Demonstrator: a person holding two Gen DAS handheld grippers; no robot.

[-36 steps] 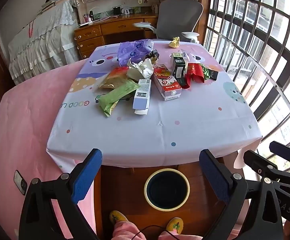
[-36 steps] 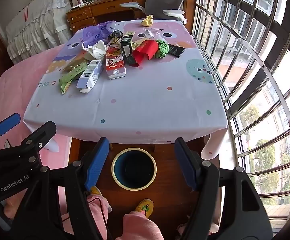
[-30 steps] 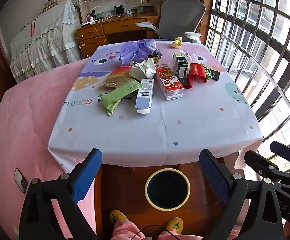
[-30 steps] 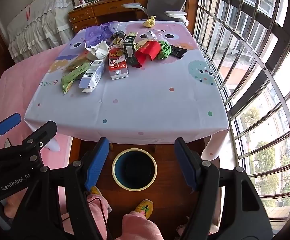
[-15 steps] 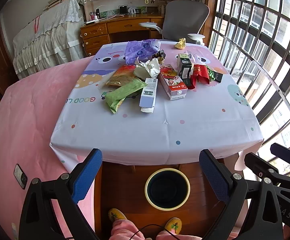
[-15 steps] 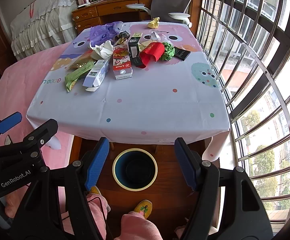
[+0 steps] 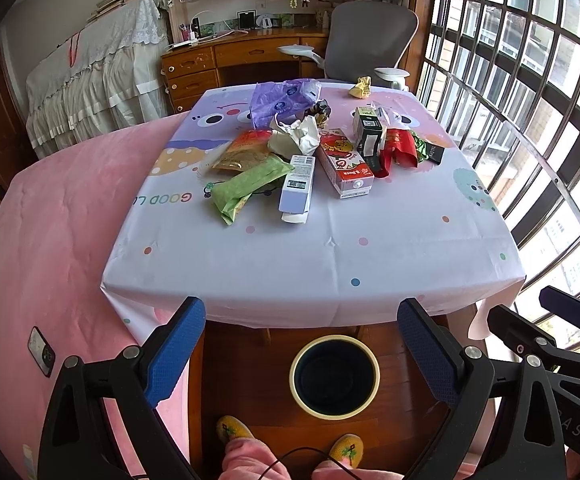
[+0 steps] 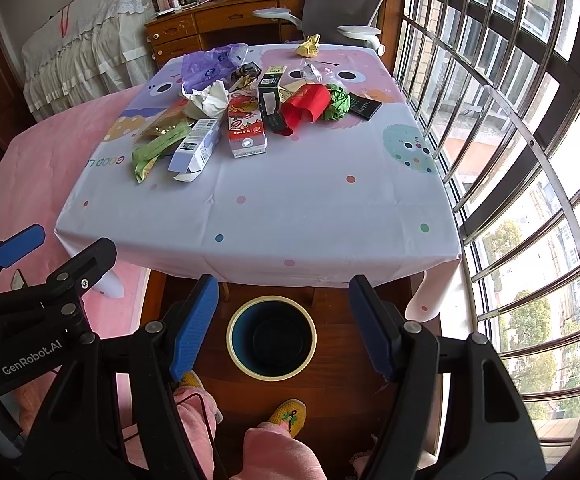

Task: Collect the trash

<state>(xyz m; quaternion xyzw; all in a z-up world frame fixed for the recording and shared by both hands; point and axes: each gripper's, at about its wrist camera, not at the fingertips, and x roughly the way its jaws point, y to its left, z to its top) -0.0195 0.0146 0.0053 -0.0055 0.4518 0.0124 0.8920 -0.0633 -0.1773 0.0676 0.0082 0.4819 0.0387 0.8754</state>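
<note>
Pastel tablecloth [image 7: 330,248] is kept bare along the near edge; trash pile [image 7: 310,152] is bunched toward the far edge. Both left gripper [image 7: 300,344] and right gripper [image 8: 283,320] are held spread wide, nothing gripped, above the bin [image 8: 271,338] parked below that near edge.

Wooden desk [image 7: 225,60], grey chair [image 7: 370,36] — barred windows [image 7: 530,80]

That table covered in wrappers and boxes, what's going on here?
A person holds a two-finger gripper in each hand to clear trash. Both the left gripper and right gripper are open and empty, short of the table. The wrappers and cartons, like the green wrapper, lie untouched. The bin on the floor looks empty.
</note>
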